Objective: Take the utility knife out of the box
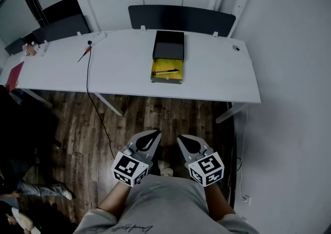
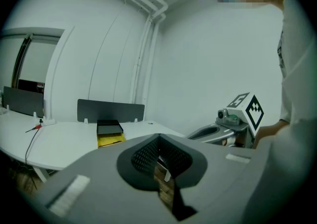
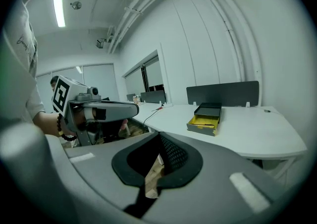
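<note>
- Left gripper [image 1: 156, 133] and right gripper [image 1: 180, 138]: both have jaws pressed together with nothing between them. We hold them close to our body, over the wood floor [image 1: 155, 114].
- Both are well apart from the table [image 1: 217, 75]. The floor between is open, with only a cable [image 1: 88, 72] dropping off the table's left part.
- Box [image 1: 168, 57] sits straight ahead by the table's near edge, about midway between the grippers. We judge neither is clearly nearer.
- Utility knife [image 1: 166, 72] lies in the box's yellow near half, long axis left-right, parallel to the table edge.
- We'd approach from the near side, jaws opened across the handle. The box walls crowd the knife's ends.
- Bare tabletop on both sides of the box; dark panel [image 1: 181, 18] behind.
</note>
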Motion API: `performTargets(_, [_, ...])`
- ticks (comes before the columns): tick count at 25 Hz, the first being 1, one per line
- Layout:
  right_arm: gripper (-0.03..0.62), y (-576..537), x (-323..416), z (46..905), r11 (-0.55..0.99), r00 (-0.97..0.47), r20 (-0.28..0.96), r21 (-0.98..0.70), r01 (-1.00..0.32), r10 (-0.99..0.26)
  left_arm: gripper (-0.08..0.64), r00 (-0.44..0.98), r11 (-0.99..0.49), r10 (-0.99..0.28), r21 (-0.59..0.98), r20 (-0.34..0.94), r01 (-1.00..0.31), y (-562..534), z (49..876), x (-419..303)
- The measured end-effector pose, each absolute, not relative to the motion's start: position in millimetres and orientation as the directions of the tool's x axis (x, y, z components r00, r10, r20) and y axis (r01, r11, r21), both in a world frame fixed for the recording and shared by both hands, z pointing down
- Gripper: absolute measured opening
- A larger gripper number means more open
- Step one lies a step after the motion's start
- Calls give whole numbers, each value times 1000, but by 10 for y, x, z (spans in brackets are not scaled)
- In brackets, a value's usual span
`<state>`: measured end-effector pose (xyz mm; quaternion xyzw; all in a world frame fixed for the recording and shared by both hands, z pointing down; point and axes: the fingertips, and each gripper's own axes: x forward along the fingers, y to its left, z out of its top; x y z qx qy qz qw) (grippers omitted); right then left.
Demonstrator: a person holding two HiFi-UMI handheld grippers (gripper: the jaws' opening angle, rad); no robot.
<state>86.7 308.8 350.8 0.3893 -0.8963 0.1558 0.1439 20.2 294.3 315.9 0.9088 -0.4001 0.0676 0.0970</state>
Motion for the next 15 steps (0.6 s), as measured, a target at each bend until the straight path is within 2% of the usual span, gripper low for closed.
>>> performTargets(15, [15,1806,678,3674,624,-633,409,-175,-761,-657,2,707,-694,-674,146,213,-705,1599,3350,68])
